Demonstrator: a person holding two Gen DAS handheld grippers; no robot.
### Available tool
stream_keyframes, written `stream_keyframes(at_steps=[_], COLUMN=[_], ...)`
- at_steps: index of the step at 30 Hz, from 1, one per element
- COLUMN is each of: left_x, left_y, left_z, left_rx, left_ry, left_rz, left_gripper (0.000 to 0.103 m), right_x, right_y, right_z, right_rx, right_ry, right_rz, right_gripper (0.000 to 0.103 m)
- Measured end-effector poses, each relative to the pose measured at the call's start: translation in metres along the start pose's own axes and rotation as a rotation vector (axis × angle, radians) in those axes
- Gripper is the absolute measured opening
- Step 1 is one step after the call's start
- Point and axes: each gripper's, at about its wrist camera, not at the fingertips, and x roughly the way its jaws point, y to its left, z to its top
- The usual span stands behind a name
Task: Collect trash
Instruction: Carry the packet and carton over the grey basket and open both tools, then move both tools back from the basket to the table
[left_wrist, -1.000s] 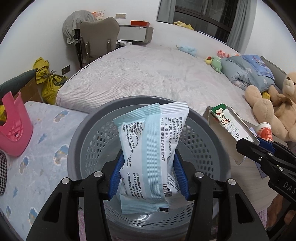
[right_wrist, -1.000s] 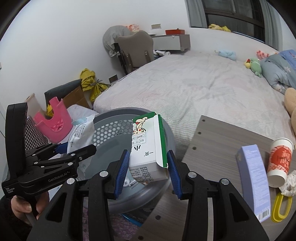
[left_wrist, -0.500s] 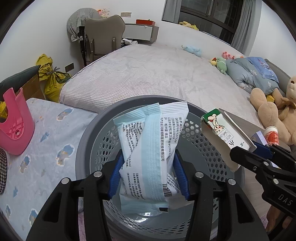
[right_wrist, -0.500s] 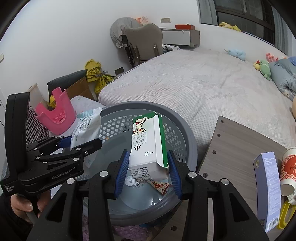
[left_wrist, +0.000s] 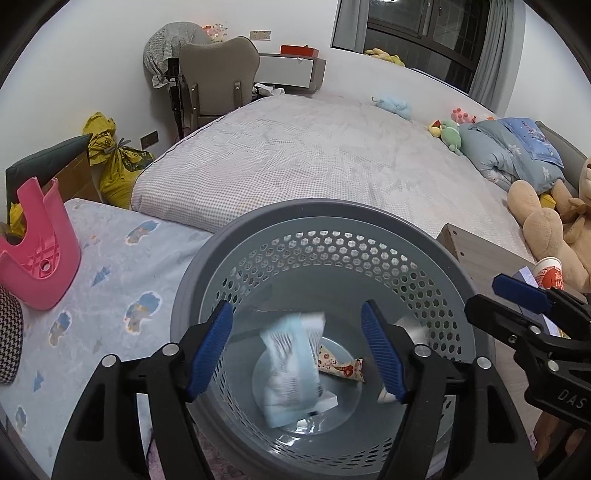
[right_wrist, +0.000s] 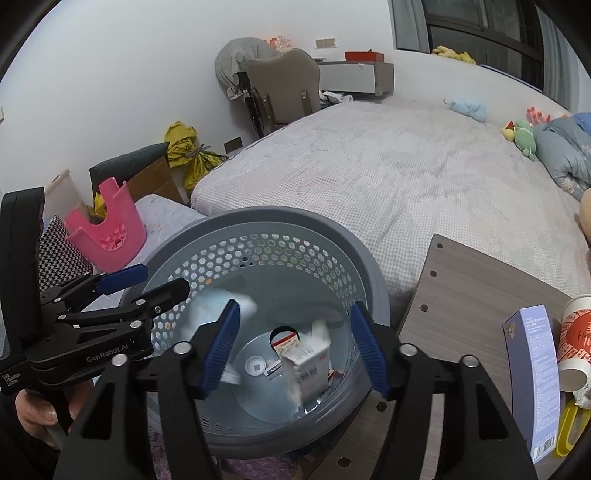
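Note:
A grey perforated waste basket stands right below both grippers. My left gripper is over its mouth with its jaws opening. A light blue and white packet, blurred, drops free between the blue pads into the basket. My right gripper is over the basket too, jaws opening, and a small white carton falls clear of its pads. The blurred packet shows beside the left gripper. The right gripper pokes in at the right edge. Older scraps lie on the basket floor.
To the right, a wooden table carries a purple box, a red and white paper cup and a yellow loop. A pink stool sits left on a patterned mat. The bed lies behind, with a teddy bear.
Both grippers went from shut to open over the basket. The blue packet left the left gripper and the carton left the right one; both are dropping inside.

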Motion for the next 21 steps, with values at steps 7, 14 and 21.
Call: stream_keyframes(at_steps=[7,14,21], left_x=[-0.002,-0.006,-0.009], left_y=[0.001,0.001,-0.003], left_z=[-0.005,-0.01,-0.011], left_rx=[-0.007,-0.02,-0.01], left_ry=[0.002,0.01,0.008], left_rz=[0.032,0.034,0.042], left_gripper=[0.075,0.077,0.077], right_x=[-0.002,-0.002,-0.002], right_y=[0.002,0.003,0.003], right_z=[-0.003,-0.006,-0.009], right_rx=[-0.004,0.0,0.003], right_ry=[0.0,0.007,0.009], right_rz=[0.007,0.014,0.019], right_gripper=[0.068,0.069,0.071])
